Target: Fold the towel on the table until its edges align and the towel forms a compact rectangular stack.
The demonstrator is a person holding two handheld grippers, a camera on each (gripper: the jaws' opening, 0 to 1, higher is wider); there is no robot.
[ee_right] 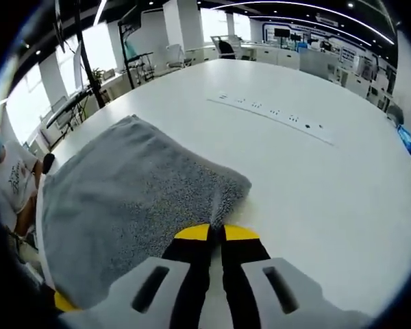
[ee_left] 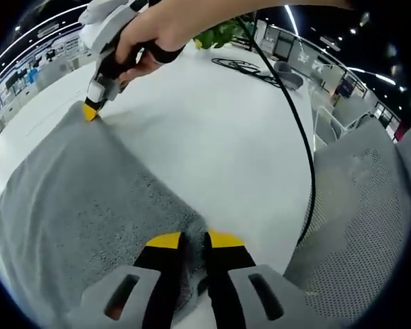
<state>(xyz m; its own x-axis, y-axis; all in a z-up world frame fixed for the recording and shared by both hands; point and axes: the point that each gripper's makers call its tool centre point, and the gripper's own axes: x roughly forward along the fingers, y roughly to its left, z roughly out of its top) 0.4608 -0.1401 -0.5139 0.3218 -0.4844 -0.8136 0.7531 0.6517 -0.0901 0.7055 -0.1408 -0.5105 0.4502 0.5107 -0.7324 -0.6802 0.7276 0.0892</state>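
Observation:
A grey towel (ee_left: 89,205) lies folded flat on the white table (ee_left: 219,130). My left gripper (ee_left: 195,240) is shut on the towel's near corner, with the fabric pinched between its yellow-tipped jaws. In the left gripper view, a hand holds my right gripper (ee_left: 90,110) at the towel's far corner. In the right gripper view, the right gripper (ee_right: 216,232) is shut on a corner of the towel (ee_right: 130,192), which bunches up slightly at the jaws. The left gripper's yellow tip (ee_right: 63,301) peeks in at the towel's other end.
A black cable (ee_left: 307,171) runs across the table's right side, and a grey mesh chair (ee_left: 370,219) stands just beyond that edge. A green plant (ee_left: 222,31) sits at the far end. A row of small marks (ee_right: 274,113) crosses the table, and a person (ee_right: 10,178) sits at its left edge.

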